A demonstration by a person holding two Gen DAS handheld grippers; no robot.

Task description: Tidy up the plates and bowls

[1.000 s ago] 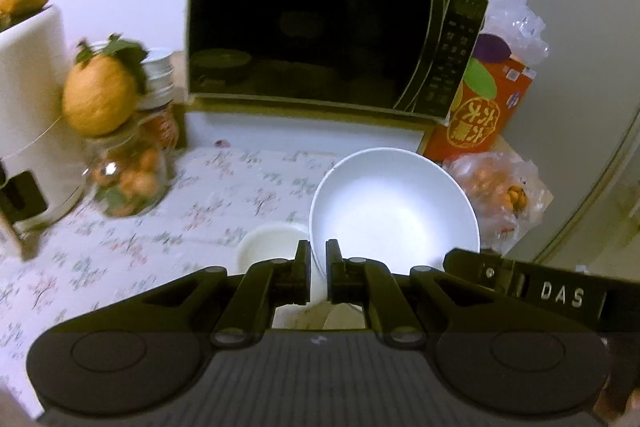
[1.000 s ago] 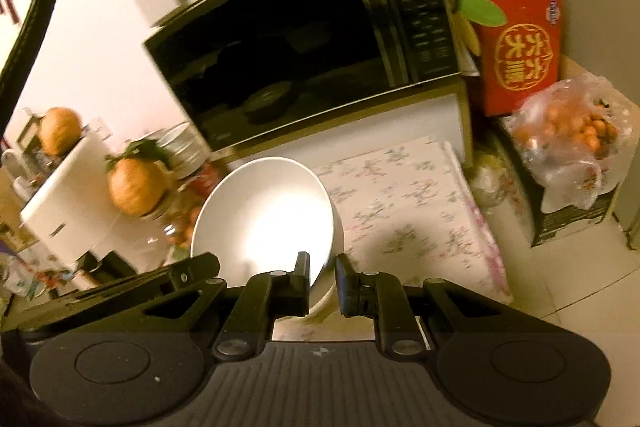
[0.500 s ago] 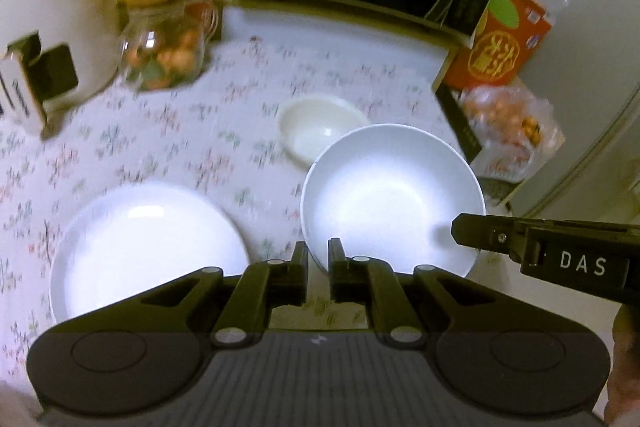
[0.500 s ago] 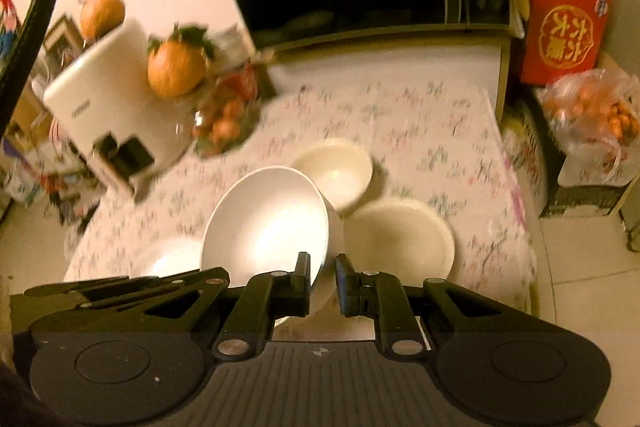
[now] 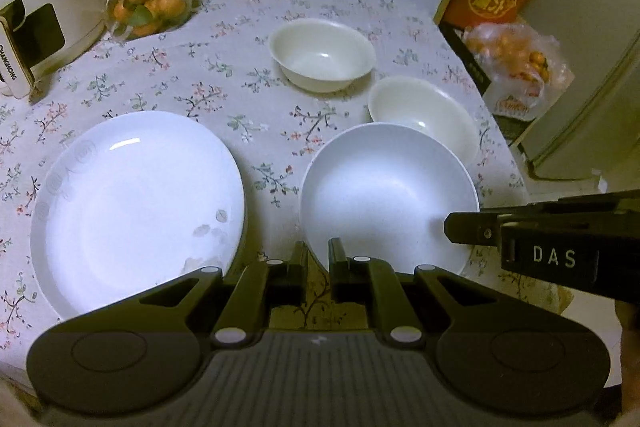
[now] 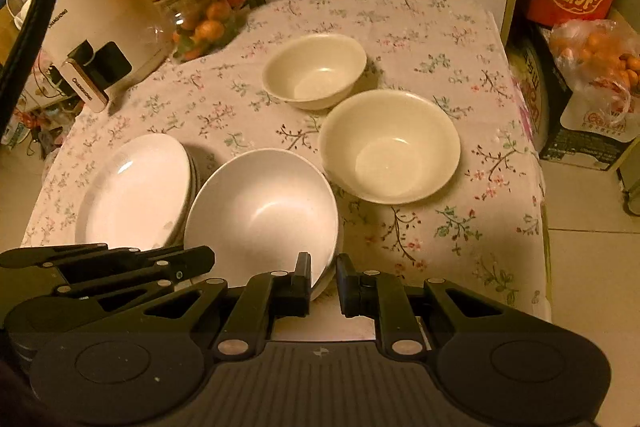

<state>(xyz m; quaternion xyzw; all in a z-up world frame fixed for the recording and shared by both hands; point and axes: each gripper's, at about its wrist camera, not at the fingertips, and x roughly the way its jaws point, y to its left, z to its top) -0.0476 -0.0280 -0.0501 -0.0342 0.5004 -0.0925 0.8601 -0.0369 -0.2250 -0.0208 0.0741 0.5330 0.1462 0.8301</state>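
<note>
Three round white ceramic bowls, all empty: large one (image 6: 262,207) near table edge, rim between both grippers' (image 5: 318,259) (image 6: 323,277) closed fingers; two cream bowls (image 6: 314,69) (image 6: 390,145) beyond. One plate stack (image 6: 134,191) beside.

bench (image 5: 248,75): plate (image 5: 136,203) left | large bowl (image 5: 384,195) just right of it | two small bowls (image 5: 322,53) (image 5: 424,119) behind (nearer one touching or overlapping, unclear) | jar (image 5: 150,1) far left corner

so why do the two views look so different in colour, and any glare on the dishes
Left wrist view: cooler, bluish white, with glare streaks on the plate and a washed-out large bowl. Right wrist view: warm yellow cast, small highlights in the cream bowls. Both bend straight edges near the rim.
</note>
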